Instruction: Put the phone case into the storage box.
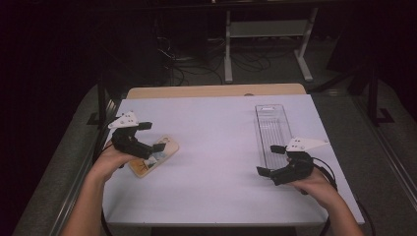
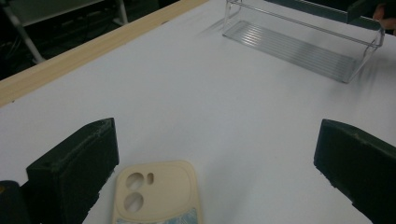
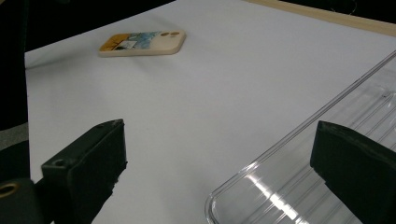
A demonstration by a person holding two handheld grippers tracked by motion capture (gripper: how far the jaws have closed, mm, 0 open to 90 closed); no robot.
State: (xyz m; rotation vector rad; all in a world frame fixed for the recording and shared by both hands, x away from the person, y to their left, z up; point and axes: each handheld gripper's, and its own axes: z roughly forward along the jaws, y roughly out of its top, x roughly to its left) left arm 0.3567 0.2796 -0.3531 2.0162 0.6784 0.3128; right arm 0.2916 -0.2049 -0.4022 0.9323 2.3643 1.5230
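Observation:
A beige phone case (image 1: 156,155) with a picture on its back lies flat near the white table's left edge. My left gripper (image 1: 152,136) stands open right over its near end, and in the left gripper view the case (image 2: 159,193) lies low between the wide-apart jaws of that gripper (image 2: 217,163). A long clear plastic tray (image 1: 273,129) sits at the right, empty. My right gripper (image 1: 269,160) is open at the tray's near end, one jaw over the tray (image 3: 327,182) and the other over bare table. The case (image 3: 142,43) lies far off in the right gripper view.
The white table (image 1: 216,147) has a wooden strip (image 1: 216,91) along its far edge. Beyond it stand a white desk frame (image 1: 265,44) and cables on a dark floor. The table's left and right edges drop off close to both hands.

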